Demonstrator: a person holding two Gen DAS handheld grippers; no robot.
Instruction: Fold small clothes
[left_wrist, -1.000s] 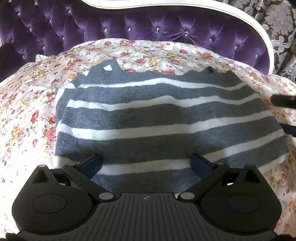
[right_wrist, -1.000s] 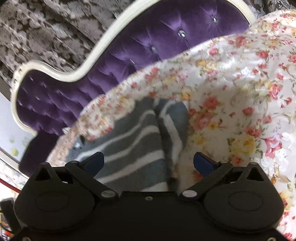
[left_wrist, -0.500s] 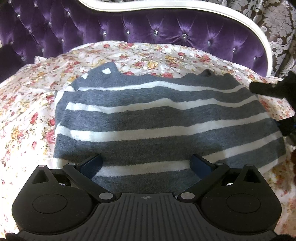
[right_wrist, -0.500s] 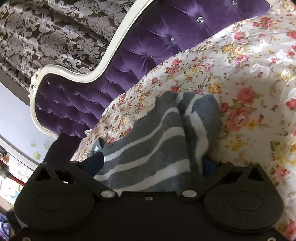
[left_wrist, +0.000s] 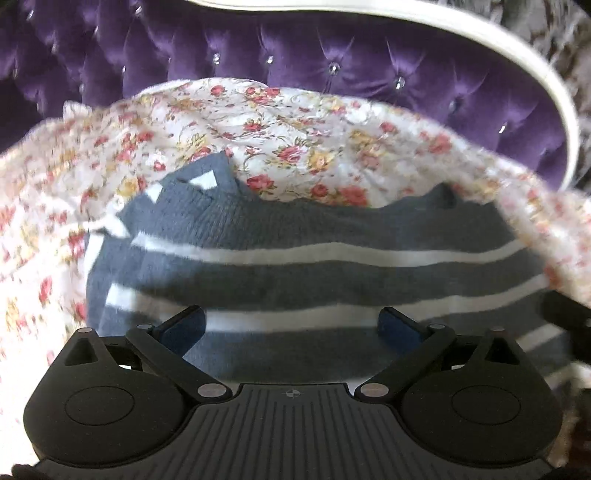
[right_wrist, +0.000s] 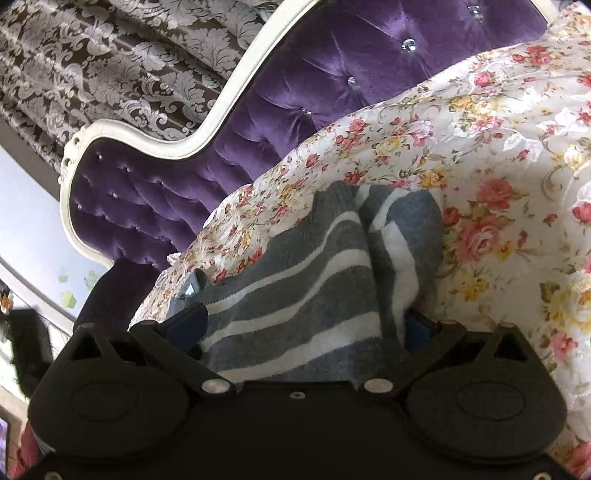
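Since half a second ago, the left hand-held gripper (left_wrist: 291, 325) has pushed forward over the striped sweater (left_wrist: 332, 266), so fewer stripes show ahead of it and the picture is blurred. Its blue fingers stand wide apart, with the grey-and-white knit lying flat between and beneath them on the floral bedspread (left_wrist: 258, 129). A purple tufted headboard (left_wrist: 332, 70) rises behind. At the right edge a dark shape, probably the other tool, sits at the sweater's side.

From the right wrist, the right hand-held gripper (right_wrist: 306, 325) also has its fingers spread, and a bunched, folded-up edge of the striped sweater (right_wrist: 314, 280) fills the gap between them without being pinched. Floral bedspread (right_wrist: 498, 184) lies to the right.
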